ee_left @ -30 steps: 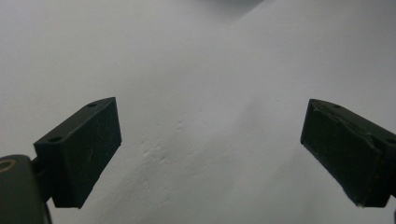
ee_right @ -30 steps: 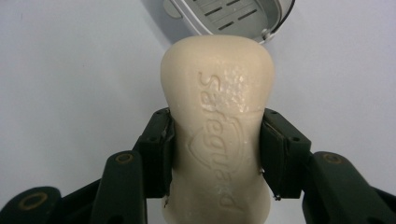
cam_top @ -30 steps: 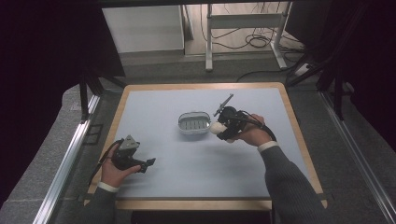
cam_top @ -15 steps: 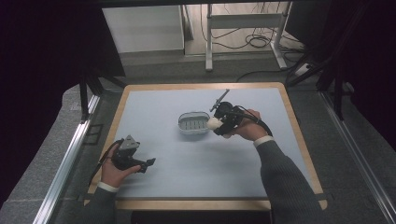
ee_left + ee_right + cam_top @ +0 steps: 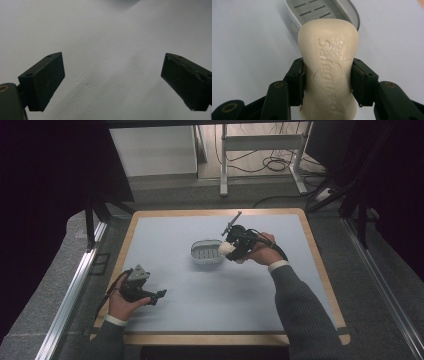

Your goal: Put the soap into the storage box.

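We've got R gripper clamped on soap bar, just beside the soap dish. L gripper spread wide over bare table.

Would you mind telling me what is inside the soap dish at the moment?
The soap dish shows a bare slotted floor; its near end is hidden behind the Safeguard soap bar clamped in the right tongs.

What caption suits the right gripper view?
Right tool grips a cream soap bar above a slotted soap dish.
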Tool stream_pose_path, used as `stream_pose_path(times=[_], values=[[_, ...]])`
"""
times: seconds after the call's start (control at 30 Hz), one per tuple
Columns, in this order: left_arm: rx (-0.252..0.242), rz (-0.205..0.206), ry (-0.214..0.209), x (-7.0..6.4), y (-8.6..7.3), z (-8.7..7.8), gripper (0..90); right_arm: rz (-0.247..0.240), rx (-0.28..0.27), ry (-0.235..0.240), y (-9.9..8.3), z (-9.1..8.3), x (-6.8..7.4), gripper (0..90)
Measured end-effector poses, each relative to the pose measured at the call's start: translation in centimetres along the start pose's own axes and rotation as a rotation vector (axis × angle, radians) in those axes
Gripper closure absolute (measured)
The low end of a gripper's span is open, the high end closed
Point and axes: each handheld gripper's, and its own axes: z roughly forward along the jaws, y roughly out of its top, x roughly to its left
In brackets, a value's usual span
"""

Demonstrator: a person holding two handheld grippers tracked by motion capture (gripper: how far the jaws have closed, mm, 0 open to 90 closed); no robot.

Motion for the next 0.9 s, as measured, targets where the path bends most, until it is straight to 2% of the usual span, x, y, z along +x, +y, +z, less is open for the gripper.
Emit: stream_pose_path(times=[0.17, 0.5, 0.9], values=[[0.002, 0.001, -0.001, 0.0, 0.0, 0.0, 5.6, -0.019, -0.01, 0.011, 0.6, 0.2, -0.2, 49.8], [0.004, 0.003, -0.002, 0.0, 0.0, 0.0, 5.6, -0.045, 0.007, 0.022, 1.9, 1.2, -0.6, 49.8], [0.01, 0.007, -0.005, 0.0, 0.0, 0.2, 5.6, -0.06, 0.016, 0.033, 3.1, 2.1, -1.0, 49.8]])
